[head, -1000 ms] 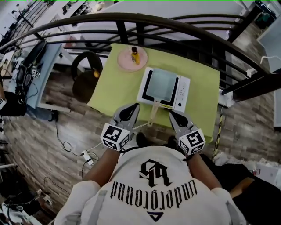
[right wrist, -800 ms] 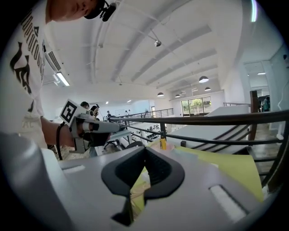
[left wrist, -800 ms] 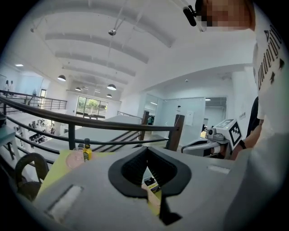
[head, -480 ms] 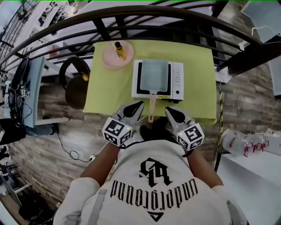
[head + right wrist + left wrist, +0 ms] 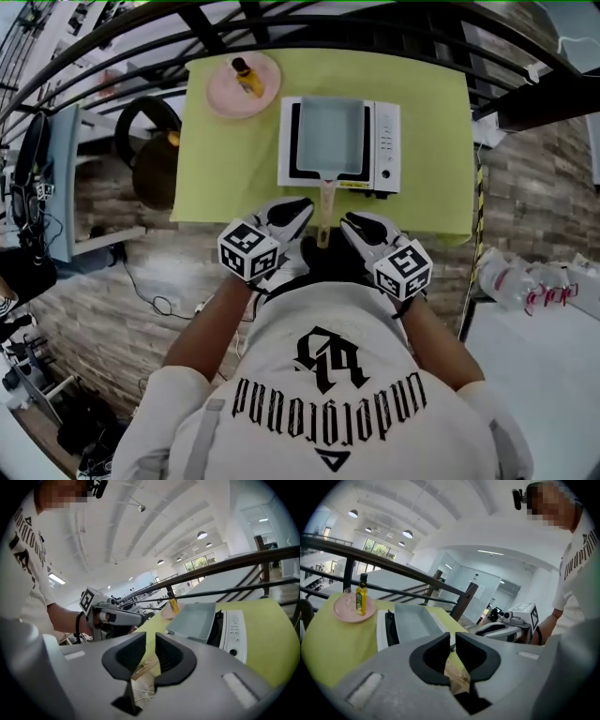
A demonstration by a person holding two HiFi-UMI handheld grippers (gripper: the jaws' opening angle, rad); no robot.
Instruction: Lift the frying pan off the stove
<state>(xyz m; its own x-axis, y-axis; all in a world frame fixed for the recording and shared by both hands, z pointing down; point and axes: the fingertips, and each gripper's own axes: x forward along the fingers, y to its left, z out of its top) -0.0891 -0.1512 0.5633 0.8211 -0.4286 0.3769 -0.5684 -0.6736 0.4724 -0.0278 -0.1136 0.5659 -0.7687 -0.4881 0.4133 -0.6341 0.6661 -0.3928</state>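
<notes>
The pan point(image 5: 330, 137) sits flat on the stove point(image 5: 385, 141), which stands at the middle of the table point(image 5: 427, 112), nearer its near edge. The pan fills the left part of the stove top; the control strip lies along the stove's right side. The pan's handle point(image 5: 325, 202) runs straight out over the near edge of the table, toward the person.

The left gripper point(image 5: 298, 208) is just beside the handle on its left, at the near edge. Its jaws are opening: a narrow slit shows between the pads and nothing is pressed in it. The left gripper view shows wood grain through the slit, beyond the pads.

The right gripper point(image 5: 349, 223) is just beside the handle on its right, level with the left gripper. Its jaws are also opening, with a slightly wider slit and no grip on anything. The handle shows below and beyond the pads, untouched.

A plate point(image 5: 225, 94) lies at the far left corner of the table. A bottle point(image 5: 247, 77) stands upright on it.
</notes>
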